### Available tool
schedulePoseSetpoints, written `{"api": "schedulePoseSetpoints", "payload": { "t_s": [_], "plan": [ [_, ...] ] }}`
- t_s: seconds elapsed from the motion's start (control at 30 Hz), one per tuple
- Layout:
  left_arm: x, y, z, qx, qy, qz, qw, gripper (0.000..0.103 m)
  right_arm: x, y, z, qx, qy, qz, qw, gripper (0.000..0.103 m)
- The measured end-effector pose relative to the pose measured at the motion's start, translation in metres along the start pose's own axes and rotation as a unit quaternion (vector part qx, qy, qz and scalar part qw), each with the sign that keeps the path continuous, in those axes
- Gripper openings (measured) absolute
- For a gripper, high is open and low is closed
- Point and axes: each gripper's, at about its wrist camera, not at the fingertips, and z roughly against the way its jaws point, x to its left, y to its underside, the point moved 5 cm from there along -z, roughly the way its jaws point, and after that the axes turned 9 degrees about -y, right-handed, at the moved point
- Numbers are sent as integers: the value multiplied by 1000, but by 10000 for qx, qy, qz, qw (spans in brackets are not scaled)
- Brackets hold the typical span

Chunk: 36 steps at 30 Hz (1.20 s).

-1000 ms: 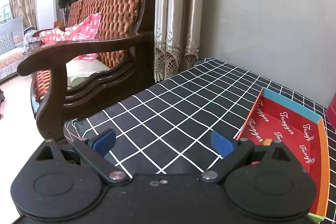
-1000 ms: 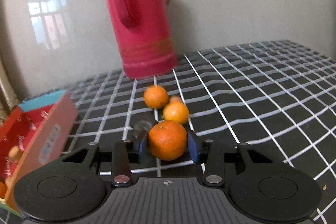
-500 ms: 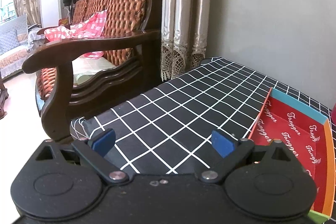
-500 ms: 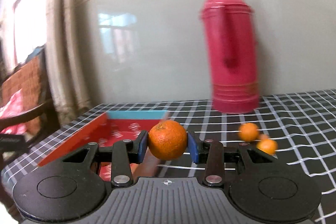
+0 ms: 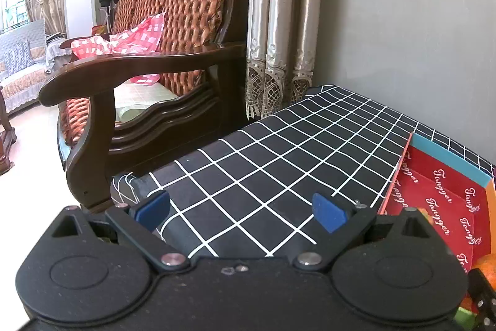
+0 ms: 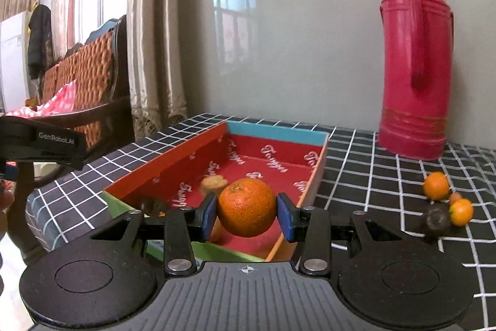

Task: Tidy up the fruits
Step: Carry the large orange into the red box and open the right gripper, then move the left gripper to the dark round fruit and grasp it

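The right gripper [image 6: 247, 213] clamps an orange [image 6: 246, 207] between its pads above the box [image 6: 316, 172]; the left gripper [image 5: 241, 208] gapes empty.

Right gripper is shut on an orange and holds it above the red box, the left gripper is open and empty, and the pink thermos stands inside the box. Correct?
Not quite. The pink thermos stands on the checked tablecloth outside the red box, to its right, as the right wrist view shows. The rest holds: the right gripper is shut on the orange above the box, and the left gripper is open and empty.
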Motion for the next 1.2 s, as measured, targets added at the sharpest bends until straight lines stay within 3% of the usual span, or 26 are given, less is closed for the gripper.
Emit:
{"api": "schedulePoseSetpoints", "payload": {
  "t_s": [0.07, 0.13, 0.17, 0.2, 0.33, 0.47, 0.73, 0.9, 1.1, 1.2],
  "plan": [
    [0, 0, -1, 11, 7, -3, 10000, 92, 0, -1, 2, -55, 1, -45, 10000, 47],
    [-1, -1, -1, 21, 19, -9, 10000, 92, -2, -4, 9, -231, 111, -77, 9996, 60],
    [-2, -1, -1, 21, 24, -13, 10000, 92, -4, -6, 13, -319, 192, -101, 9993, 73],
    [-3, -1, -1, 17, 31, -19, 10000, 92, -7, -8, 16, -415, 281, -126, 9987, 79],
    [-10, 0, 2, -7, 76, -64, 10000, 92, -19, -15, 31, -683, 621, -177, 9956, 81],
    [-19, 3, 7, -38, 166, -136, 9998, 92, -34, -20, 45, -887, 1018, -253, 9905, 98],
    [-49, 9, 30, -307, 487, -386, 9976, 92, -69, -23, 74, -1077, 1883, -462, 9751, 103],
    [-77, 14, 57, -735, 889, -647, 9912, 92, -98, -19, 99, -1076, 2607, -657, 9572, 103],
    [-116, 30, 93, -1165, 1526, -1055, 9757, 93, -134, -10, 135, -1021, 3663, -789, 9215, 103],
    [-136, 43, 108, -1272, 1867, -1270, 9658, 93, -151, -6, 153, -1018, 4204, -867, 8974, 103]
  ]
}}
